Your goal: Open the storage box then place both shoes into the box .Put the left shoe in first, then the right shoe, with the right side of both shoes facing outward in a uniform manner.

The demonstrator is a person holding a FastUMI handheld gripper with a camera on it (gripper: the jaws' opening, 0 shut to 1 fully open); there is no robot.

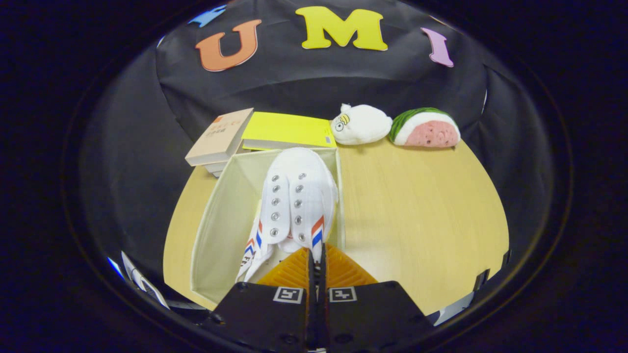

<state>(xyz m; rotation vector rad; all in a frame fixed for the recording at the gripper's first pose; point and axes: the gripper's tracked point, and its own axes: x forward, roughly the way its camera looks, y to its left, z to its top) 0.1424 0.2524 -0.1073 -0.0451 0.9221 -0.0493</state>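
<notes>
Gripper view puts us right above the open storage box (216, 220), and our gripper (316, 257) has its fingers pressed nearly together, pinching the rear edge of a white canvas shoe (299, 196). We see only a thin strip of the shoe's collar between the pads, so the jaws are clenched on that shoe. It stretches straight ahead of the jaws, toe pointing away from us, with its two rows of metal eyelets facing up and a red and blue stripe on its side just ahead of the right finger. The shoe sits over the right half of the box, close along the right wall. Just left of the jaws and lower in the box lies a second shoe (252, 252), mostly covered by the first; we can make out its striped side and little more.

Beyond the box, well past the fingertips, a tan book (221, 137) and a yellow book (287, 130) rest on the wooden table (417, 211). To the right of them sit a white plush toy (360, 125) and a watermelon-slice plush (426, 128).
</notes>
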